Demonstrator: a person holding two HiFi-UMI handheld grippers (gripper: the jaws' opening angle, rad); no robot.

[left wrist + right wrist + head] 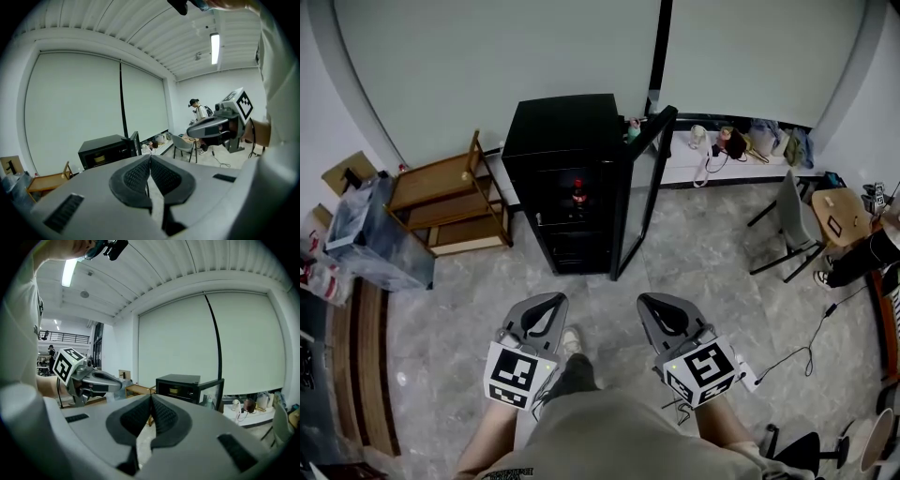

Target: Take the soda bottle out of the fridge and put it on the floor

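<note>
Fridge: small black box-shaped fridge (562, 141), far centre against the pale roller-blind wall; flat matte top, dark shelved interior.
Door: black-framed glass door (642, 187), standing open on the fridge's right side.
Soda bottle: dark soda bottle with a red label (577, 197), on a shelf inside the fridge; upright, long axis vertical, cap up.
Floor: grey marbled, slightly glossy tile floor (712, 272); bare stretch between the fridge front and both grippers.
Left edge: slatted brown wooden rack (450, 202) just beside the fridge; grey-blue bin (370, 234) nearer, further left.
Right edge: grey chair on thin black legs (792, 220); thin black cable (811, 342) trailing over the tiles; low white ledge (675, 169) with bags, far right.
Left gripper: grey moulded left gripper (549, 300), near centre-left, well apart from the fridge; ribbed black pads pressed together, nothing between them.
Right gripper: matching right gripper (653, 302), near centre-right, aimed at the fridge; pads likewise together, empty.
</note>
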